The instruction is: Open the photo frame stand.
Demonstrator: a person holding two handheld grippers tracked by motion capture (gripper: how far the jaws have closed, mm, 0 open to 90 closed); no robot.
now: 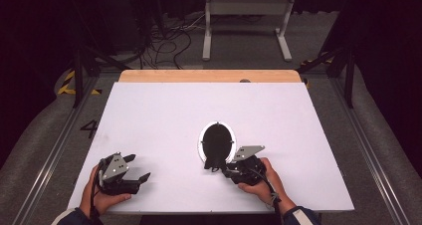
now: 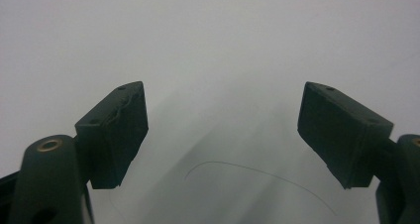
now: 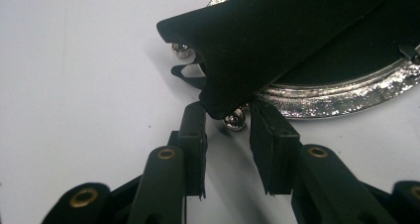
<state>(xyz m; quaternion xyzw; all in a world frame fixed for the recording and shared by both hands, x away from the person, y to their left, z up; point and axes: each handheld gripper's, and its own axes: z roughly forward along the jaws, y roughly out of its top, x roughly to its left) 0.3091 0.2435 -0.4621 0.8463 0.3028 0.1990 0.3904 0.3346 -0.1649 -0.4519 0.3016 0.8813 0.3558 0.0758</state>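
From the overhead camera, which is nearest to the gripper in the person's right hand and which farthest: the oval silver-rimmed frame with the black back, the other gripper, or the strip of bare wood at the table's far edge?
1. Oval silver-rimmed frame with black back: just ahead-left of the right gripper.
2. Left gripper: near-left corner.
3. Bare wooden strip: the table's far edge.

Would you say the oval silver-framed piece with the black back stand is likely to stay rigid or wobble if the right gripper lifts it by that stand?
The oval frame looks metal, so probably stiff and rather heavy. Its black stand seems hinged, so it may swing. The right gripper brackets only the stand's tip, so slipping seems possible.
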